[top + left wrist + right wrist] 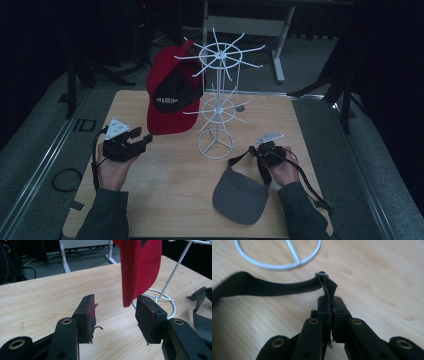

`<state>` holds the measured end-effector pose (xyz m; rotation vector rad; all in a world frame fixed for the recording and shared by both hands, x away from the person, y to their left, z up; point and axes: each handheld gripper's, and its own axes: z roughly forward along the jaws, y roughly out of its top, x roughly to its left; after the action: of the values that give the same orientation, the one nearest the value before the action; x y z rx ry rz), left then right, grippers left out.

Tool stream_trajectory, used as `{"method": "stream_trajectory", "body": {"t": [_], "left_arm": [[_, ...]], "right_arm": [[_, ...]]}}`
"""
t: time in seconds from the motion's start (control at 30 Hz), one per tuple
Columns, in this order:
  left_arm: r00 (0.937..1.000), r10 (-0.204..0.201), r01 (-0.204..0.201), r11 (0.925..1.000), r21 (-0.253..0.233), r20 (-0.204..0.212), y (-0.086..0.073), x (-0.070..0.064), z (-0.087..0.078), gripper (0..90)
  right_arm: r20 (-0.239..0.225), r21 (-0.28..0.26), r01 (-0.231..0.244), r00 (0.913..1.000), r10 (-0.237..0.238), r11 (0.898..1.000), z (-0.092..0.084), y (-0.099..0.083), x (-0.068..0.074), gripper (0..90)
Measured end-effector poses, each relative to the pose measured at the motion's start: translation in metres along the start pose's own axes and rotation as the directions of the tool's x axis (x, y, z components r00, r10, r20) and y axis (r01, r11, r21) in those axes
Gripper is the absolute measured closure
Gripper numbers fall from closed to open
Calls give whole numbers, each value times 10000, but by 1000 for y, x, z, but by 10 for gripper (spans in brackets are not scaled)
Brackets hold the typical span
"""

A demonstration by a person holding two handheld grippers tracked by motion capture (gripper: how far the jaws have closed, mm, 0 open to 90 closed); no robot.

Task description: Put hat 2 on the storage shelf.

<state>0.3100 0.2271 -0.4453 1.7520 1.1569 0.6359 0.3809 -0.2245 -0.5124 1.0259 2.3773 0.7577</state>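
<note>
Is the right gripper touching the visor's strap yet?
Touching. The right gripper view shows the right gripper with jaws shut on the visor strap.

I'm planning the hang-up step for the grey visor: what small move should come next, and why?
Probably lift the right tool a little. Its jaws are shut on the visor strap, while the grey visor lies flat on the table beside the white rack, so raising it clears the table first.
</note>
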Motion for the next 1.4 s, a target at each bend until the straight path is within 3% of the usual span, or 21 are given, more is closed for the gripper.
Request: {"method": "stream_trajectory", "body": {"t": [0.17,0.43,0.9,1.4], "left_arm": [[10000,-18,18,10000,-10,-35,0,0,0,511],[9999,-17,17,10000,-24,-128,1,0,-2,513],[9997,-149,148,9999,-41,-167,0,3,-2,512],[9997,-194,192,9998,-85,-177,0,3,-2,512]], "right_arm": [[183,-920,-174,9996,191,9956,-14,7,-1,872],[256,-1811,-382,9987,435,9827,-29,14,-4,873],[306,-2963,-421,9981,536,9542,-57,27,-5,875],[448,-3998,-343,9974,570,9160,-90,33,-6,875]]}}
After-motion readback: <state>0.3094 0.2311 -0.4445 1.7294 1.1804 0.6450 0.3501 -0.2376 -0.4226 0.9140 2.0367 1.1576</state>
